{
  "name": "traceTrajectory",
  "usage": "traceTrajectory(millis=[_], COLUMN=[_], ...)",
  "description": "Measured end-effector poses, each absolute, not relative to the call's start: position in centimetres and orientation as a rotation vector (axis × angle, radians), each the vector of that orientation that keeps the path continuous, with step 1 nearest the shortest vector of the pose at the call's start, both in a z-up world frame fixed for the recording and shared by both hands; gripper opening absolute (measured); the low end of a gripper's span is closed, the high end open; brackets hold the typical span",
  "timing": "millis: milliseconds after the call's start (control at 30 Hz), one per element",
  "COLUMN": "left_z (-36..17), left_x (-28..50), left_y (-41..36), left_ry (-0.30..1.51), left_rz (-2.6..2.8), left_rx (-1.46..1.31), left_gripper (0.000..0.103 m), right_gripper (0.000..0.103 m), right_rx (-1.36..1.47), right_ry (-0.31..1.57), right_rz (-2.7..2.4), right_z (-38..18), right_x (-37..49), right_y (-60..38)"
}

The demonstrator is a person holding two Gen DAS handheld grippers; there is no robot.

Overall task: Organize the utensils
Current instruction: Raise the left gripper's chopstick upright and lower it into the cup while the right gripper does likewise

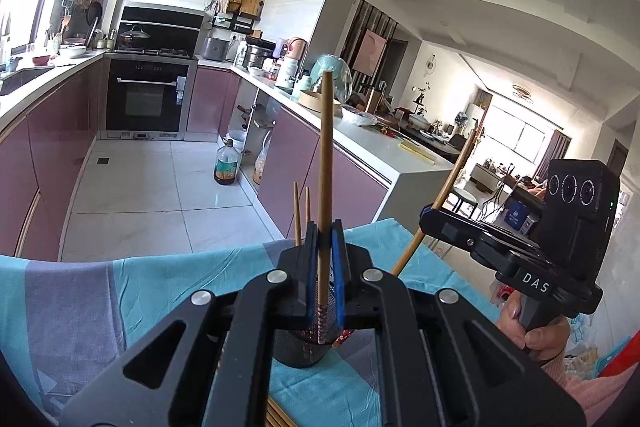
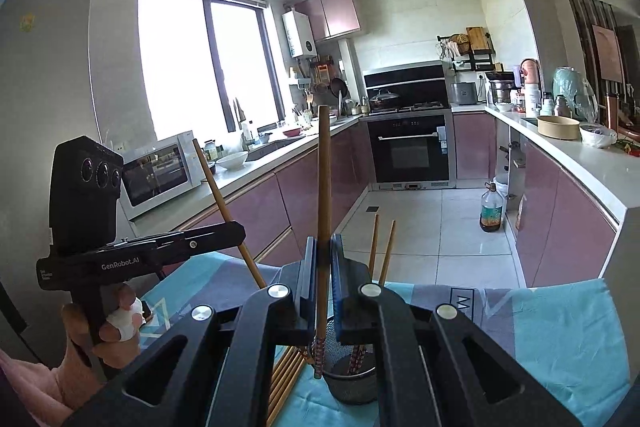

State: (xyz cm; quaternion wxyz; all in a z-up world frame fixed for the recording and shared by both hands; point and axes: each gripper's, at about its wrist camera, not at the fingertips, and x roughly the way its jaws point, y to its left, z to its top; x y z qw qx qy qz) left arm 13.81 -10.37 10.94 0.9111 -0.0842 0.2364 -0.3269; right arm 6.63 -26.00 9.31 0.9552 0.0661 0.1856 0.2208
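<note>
Each gripper's fingers (image 1: 343,267) pinch one upright chopstick (image 1: 326,155)

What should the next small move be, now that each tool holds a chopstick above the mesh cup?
Probably lower the right tool so its chopstick slides into the mesh cup. Its patterned end hangs beside the rim, so nudge it over the opening first. Two chopsticks already stand inside. The left tool can follow with its chopstick.
</note>
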Motion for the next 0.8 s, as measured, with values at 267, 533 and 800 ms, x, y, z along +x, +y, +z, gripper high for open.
traceTrajectory(millis=[267, 533, 800], left_z=[11.0, 9.5, 7.2], left_x=[15.3, 16.2, 17.6], left_y=[-11.3, -12.0, -13.2], left_ry=[0.498, 0.554, 0.630], left_rz=[-0.662, -0.666, -0.673], left_rx=[-0.148, -0.104, -0.050], left_gripper=[0.007, 0.007, 0.007], right_gripper=[0.005, 0.005, 0.005], right_rx=[0.117, 0.111, 0.106], right_ry=[0.363, 0.410, 0.517], right_rz=[0.429, 0.409, 0.397], right_z=[9.6, 8.3, 6.0], right_x=[7.6, 9.3, 11.2], right_y=[-25.7, -25.6, -25.5])
